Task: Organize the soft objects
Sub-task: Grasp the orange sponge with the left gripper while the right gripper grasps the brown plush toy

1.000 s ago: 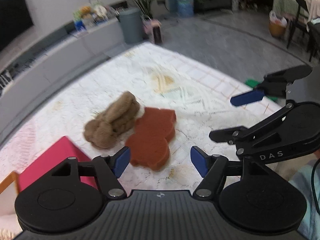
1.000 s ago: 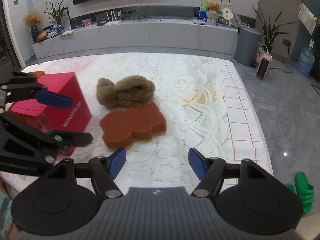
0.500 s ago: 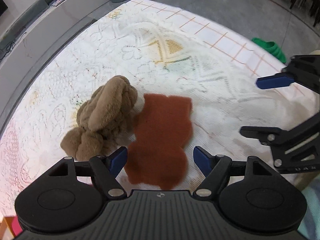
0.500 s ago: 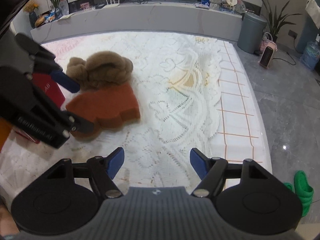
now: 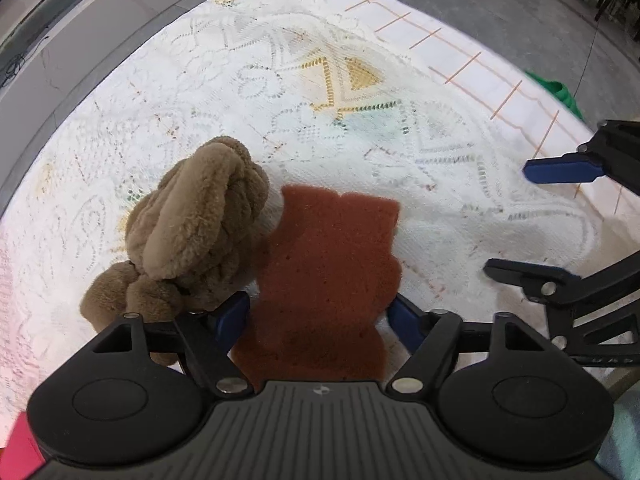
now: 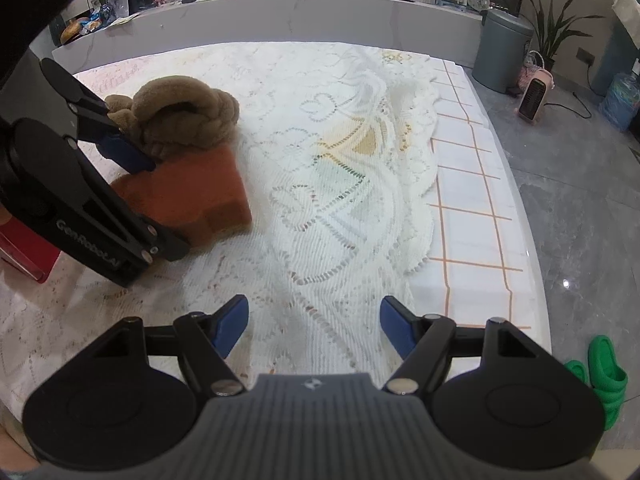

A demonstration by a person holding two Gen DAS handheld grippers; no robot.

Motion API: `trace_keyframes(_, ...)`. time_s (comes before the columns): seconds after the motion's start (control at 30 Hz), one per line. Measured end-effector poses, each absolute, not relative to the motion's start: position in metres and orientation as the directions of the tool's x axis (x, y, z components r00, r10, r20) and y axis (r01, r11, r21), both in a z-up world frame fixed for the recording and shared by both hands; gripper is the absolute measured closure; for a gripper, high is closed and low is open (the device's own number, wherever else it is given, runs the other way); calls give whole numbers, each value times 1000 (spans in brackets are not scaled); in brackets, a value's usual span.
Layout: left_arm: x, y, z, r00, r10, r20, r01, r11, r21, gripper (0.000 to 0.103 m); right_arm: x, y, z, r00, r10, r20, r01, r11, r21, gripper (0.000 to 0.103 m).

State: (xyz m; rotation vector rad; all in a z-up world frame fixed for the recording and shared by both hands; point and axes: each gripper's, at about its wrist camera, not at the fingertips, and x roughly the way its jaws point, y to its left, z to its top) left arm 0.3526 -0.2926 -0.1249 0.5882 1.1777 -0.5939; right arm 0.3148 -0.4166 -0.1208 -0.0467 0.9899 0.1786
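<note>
A rust-red foam sponge [image 5: 332, 264] lies flat on the white lace cloth [image 5: 360, 128], touching a brown plush knot [image 5: 196, 220] on its left. My left gripper [image 5: 318, 318] points steeply down over the sponge's near end. Its jaws are closing with the sponge between the blue pads, and the foam does not look squeezed. In the right wrist view the left gripper [image 6: 152, 204] straddles the sponge [image 6: 192, 188], with the plush knot [image 6: 188, 116] behind it. My right gripper [image 6: 314, 326] is open above bare lace to the right, nothing between its fingers.
A red box [image 6: 20, 248] stands at the table's left edge behind the left gripper. The cloth's right edge drops to a grey floor with green slippers [image 6: 604, 376], a small heater [image 6: 534, 100] and a grey bin [image 6: 504, 56].
My left gripper has come down and forward, tipping more steeply, and its pads now sit on either side of the sponge. My right gripper has sunk a little toward the cloth.
</note>
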Motion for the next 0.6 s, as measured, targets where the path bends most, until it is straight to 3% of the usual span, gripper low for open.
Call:
trace_keyframes(0.1,348,-291,-121,290,-134,-948,701,704,115,28,317,-415,-118,542,130,-830,-177,983,38,31)
trace_keyframes(0.27,341,-281,-99,317,-183,-930,676,732,87,33,320,-411,-110,557,133,-820,-192,981,29,31)
trace_keyframes(0.6,343,-253,-25,403,-257,-878,614,788,52,33,337,-383,-86,588,200,-784,-316,949,5,29)
